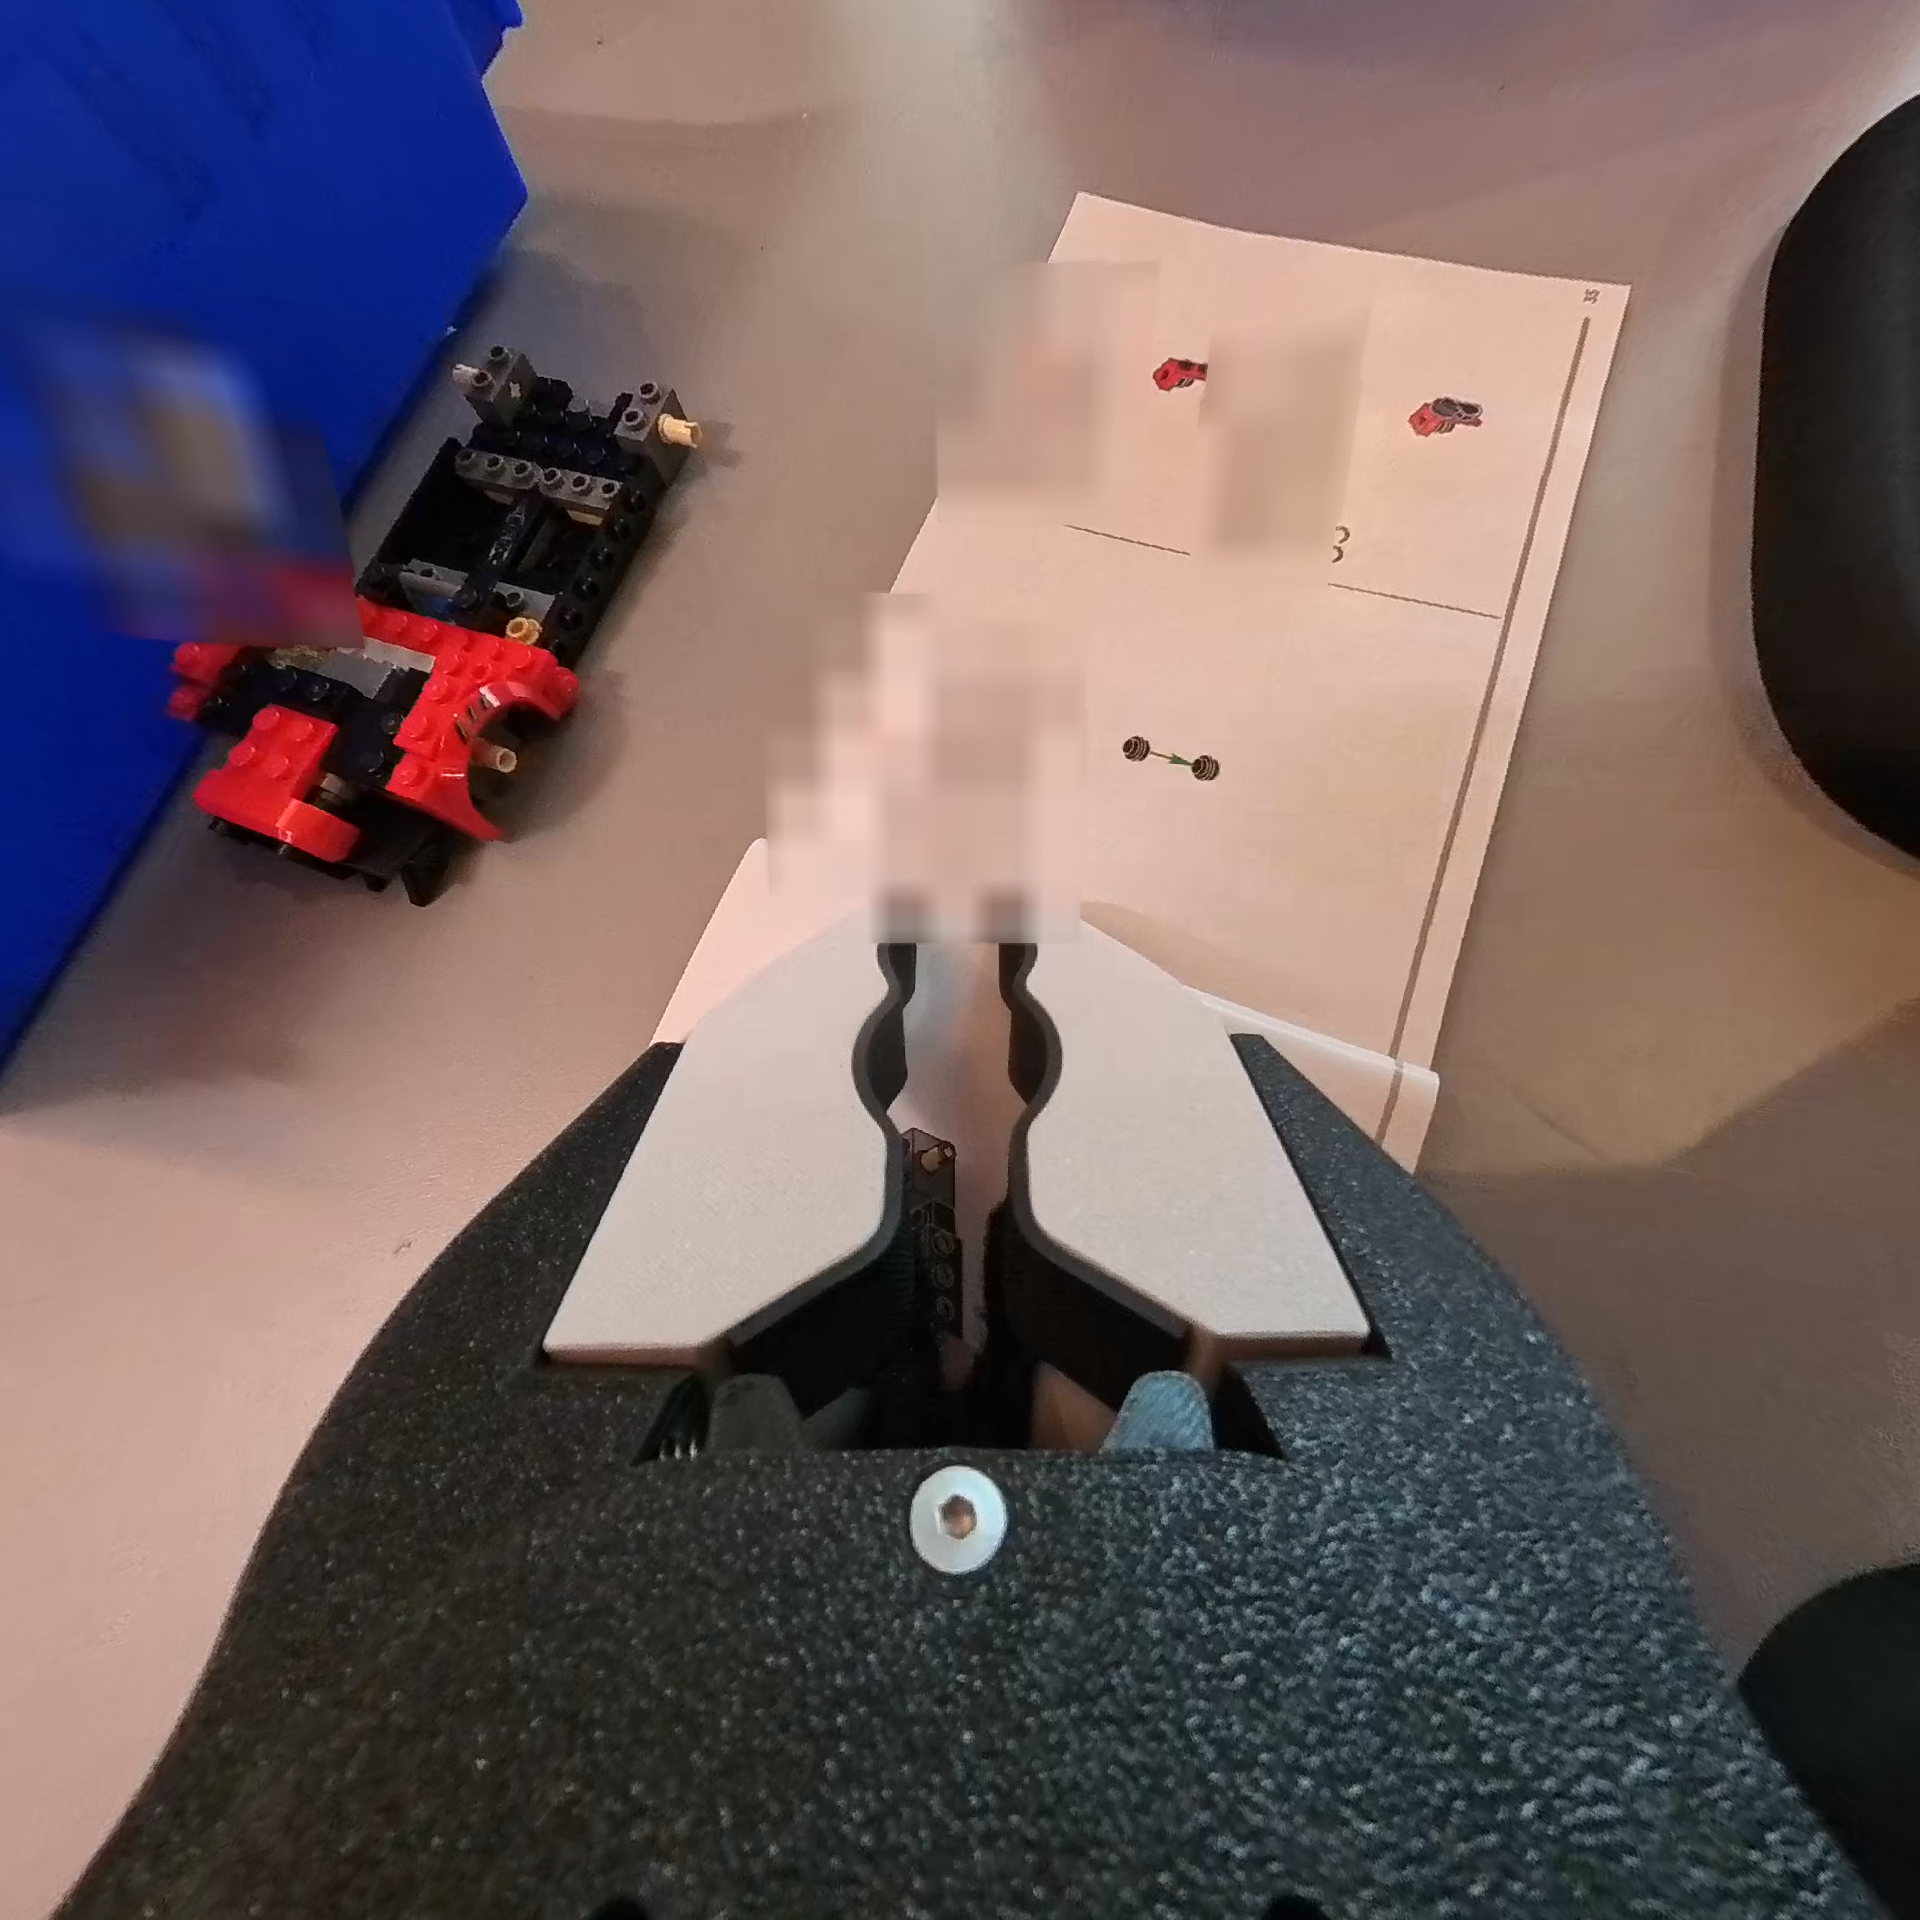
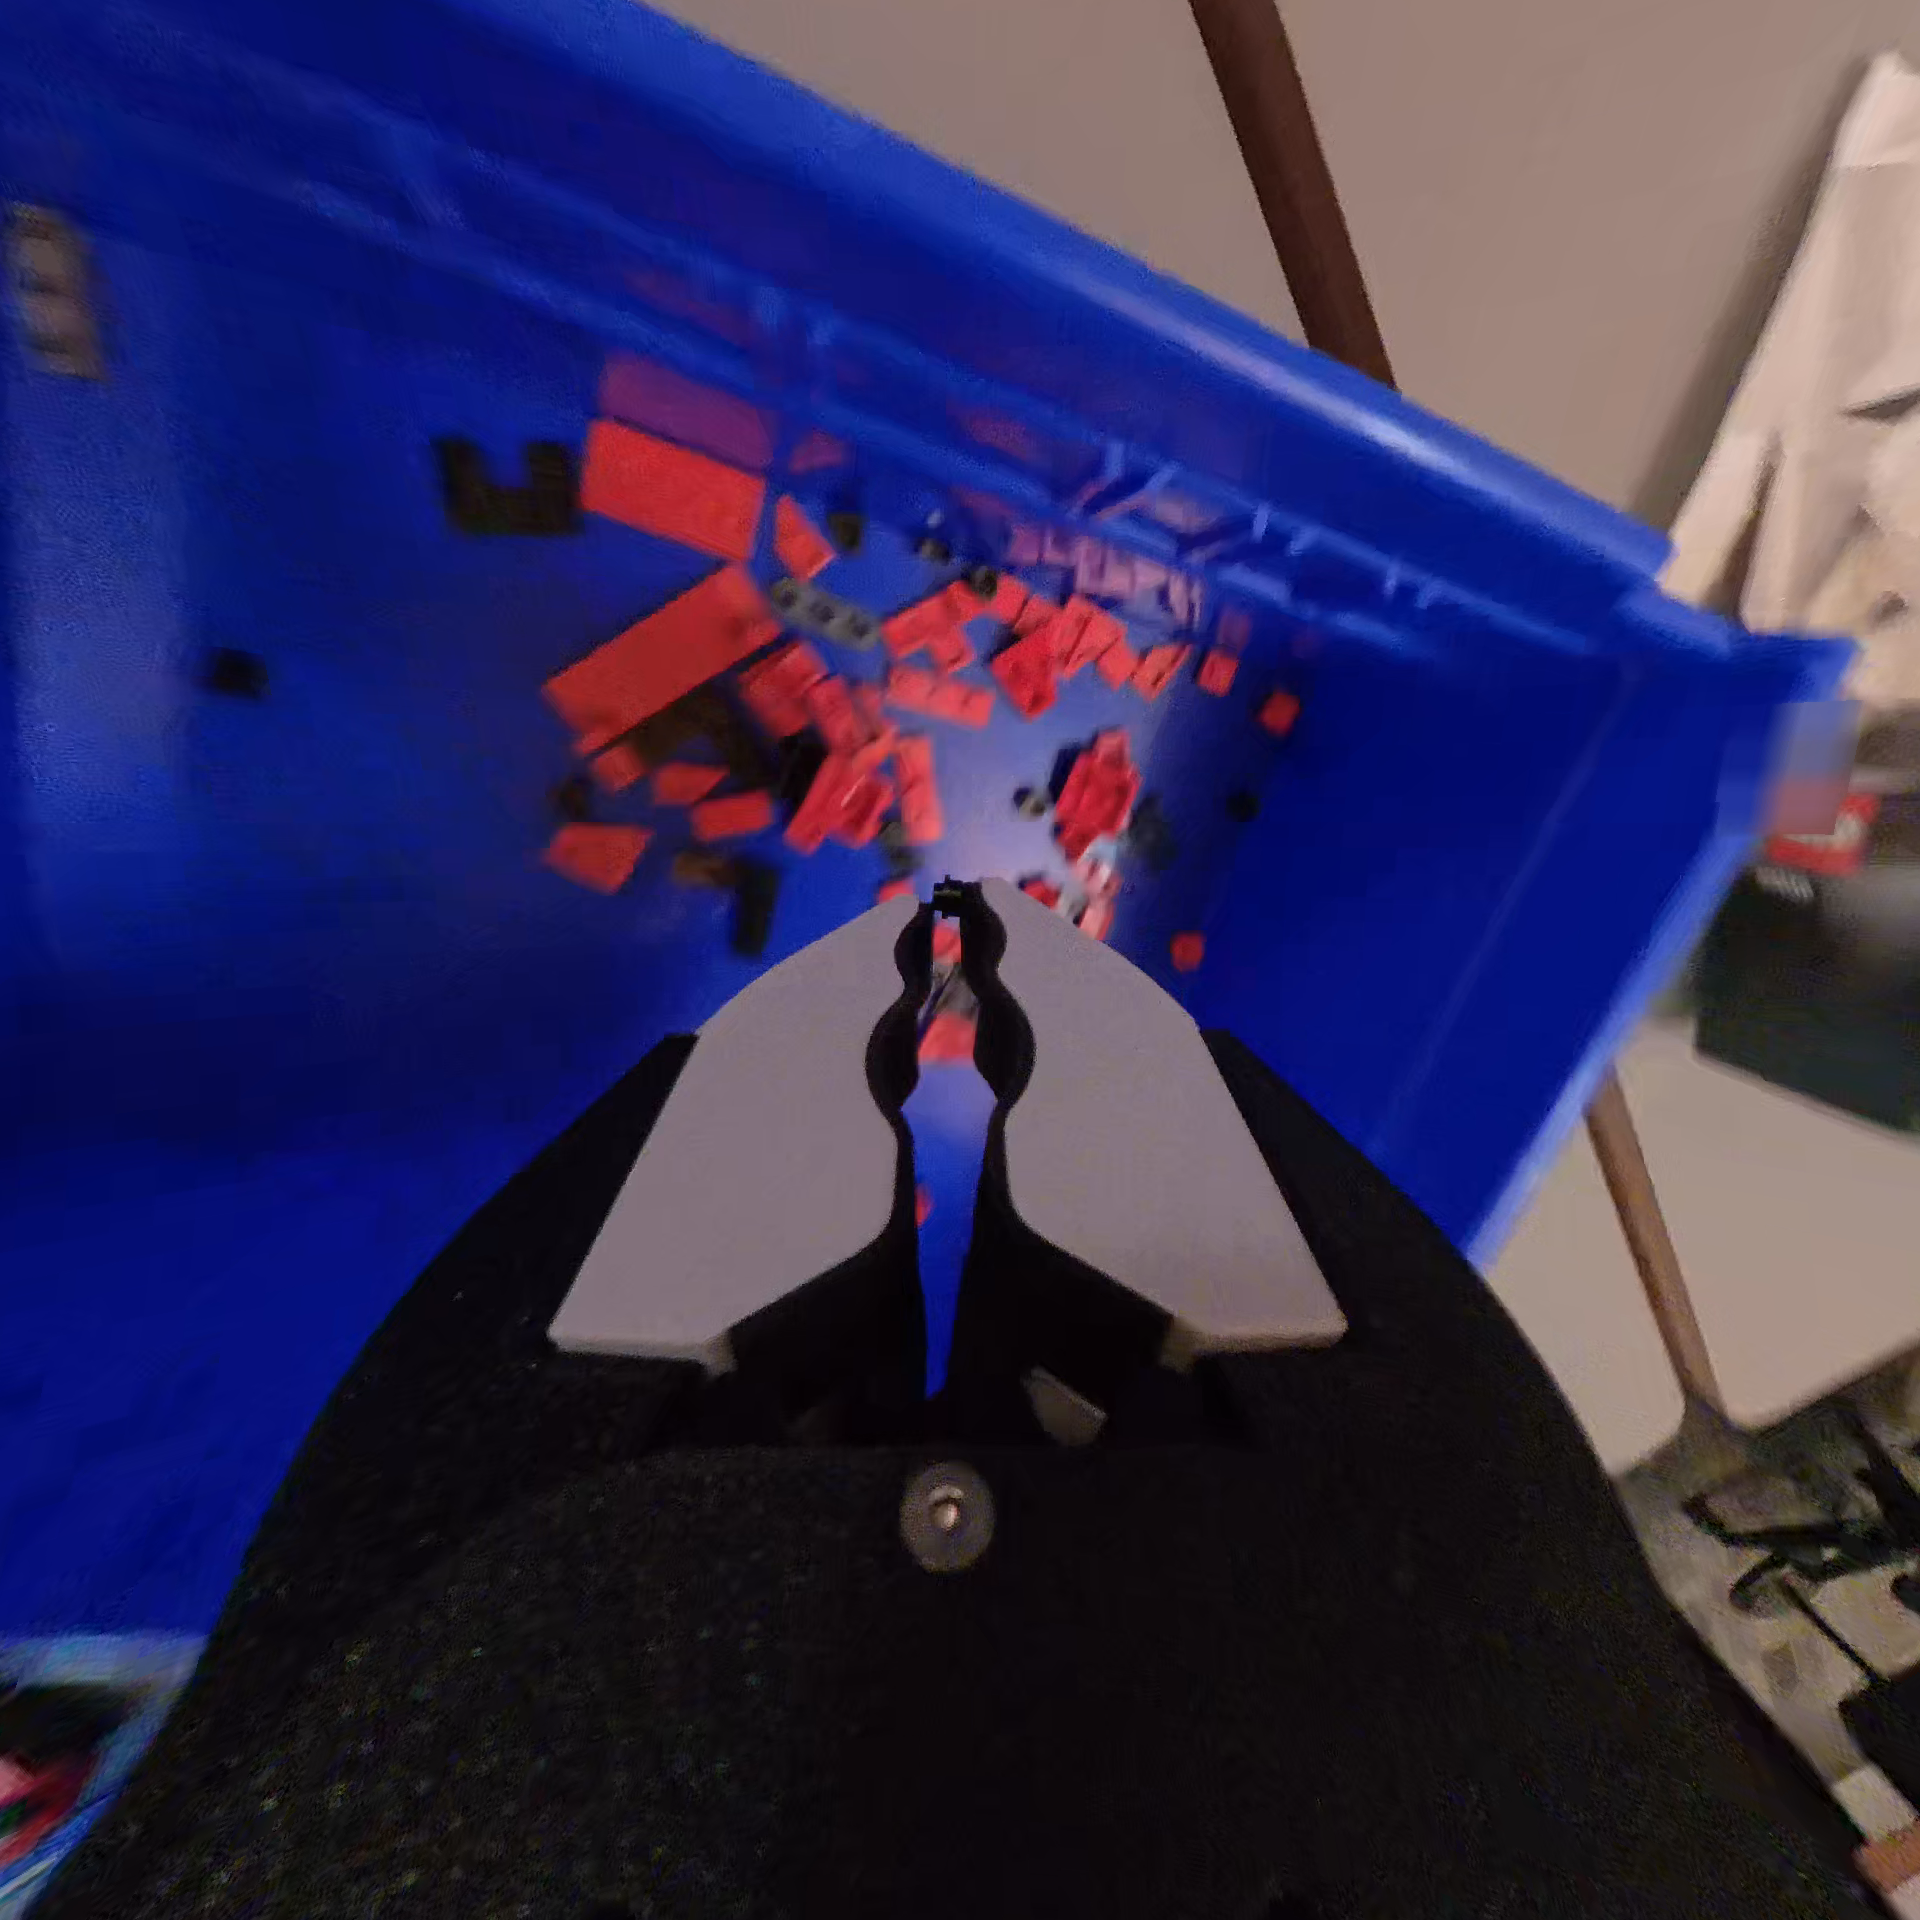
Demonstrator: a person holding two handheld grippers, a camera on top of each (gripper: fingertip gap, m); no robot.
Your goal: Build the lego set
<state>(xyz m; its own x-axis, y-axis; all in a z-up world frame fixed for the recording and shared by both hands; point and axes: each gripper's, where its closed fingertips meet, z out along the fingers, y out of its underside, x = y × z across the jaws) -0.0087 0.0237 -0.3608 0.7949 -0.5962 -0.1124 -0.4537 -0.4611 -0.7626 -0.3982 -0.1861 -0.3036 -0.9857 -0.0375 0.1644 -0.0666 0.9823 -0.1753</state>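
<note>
Blue bin [image 2: 312, 935] standing at the table's left, tilted toward the reach — presumably to keep the loose red and black pieces [image 2: 852, 707] pooled and easy to pick; instruction sheet [image 1: 1351, 779] laid flat just beside, open for reading while working; half-built red and black car [image 1: 436, 644] parked between bin and sheet, close at hand; left gripper [image 1: 951, 966] hovering over the sheet, fingers a narrow gap apart, tips hidden by a mosaic patch, nothing visibly held; right gripper [image 2: 951, 914] over the bin, almost closed — pinching a tiny black piece [image 2: 948, 896] at the very tips, likely the next part.
</note>
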